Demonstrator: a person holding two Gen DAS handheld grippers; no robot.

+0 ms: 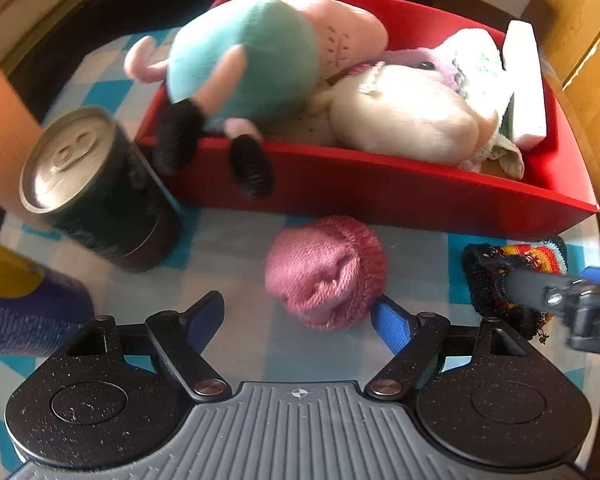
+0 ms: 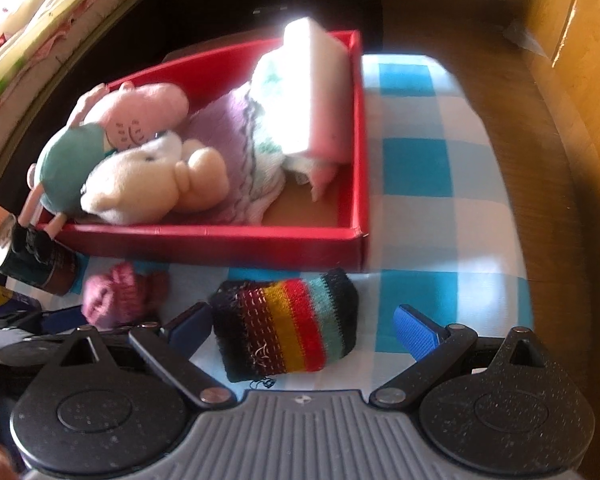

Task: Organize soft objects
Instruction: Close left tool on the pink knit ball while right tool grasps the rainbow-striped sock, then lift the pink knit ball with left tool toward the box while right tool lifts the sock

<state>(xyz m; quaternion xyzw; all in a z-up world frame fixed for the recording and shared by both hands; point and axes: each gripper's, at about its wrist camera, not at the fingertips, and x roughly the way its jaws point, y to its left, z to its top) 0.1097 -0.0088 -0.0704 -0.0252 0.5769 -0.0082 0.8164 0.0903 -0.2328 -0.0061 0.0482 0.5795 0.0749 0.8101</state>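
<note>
A red box (image 1: 380,184) (image 2: 220,240) holds a pink pig plush in teal (image 1: 252,52) (image 2: 100,136), a cream plush (image 1: 408,120) (image 2: 152,184), knitted cloths (image 2: 236,136) and a white sponge (image 1: 524,80) (image 2: 320,92). A pink knitted sock ball (image 1: 328,272) (image 2: 116,292) lies on the checked cloth in front of the box, between the fingers of my open left gripper (image 1: 300,316). A striped knitted sock ball (image 2: 288,324) (image 1: 512,272) lies between the fingers of my open right gripper (image 2: 304,328).
A dark drink can (image 1: 96,188) (image 2: 32,260) stands left of the box. A blue and yellow container (image 1: 20,304) is at the far left. The round wooden table's edge (image 2: 548,200) curves at the right, with cardboard (image 2: 580,60) beyond.
</note>
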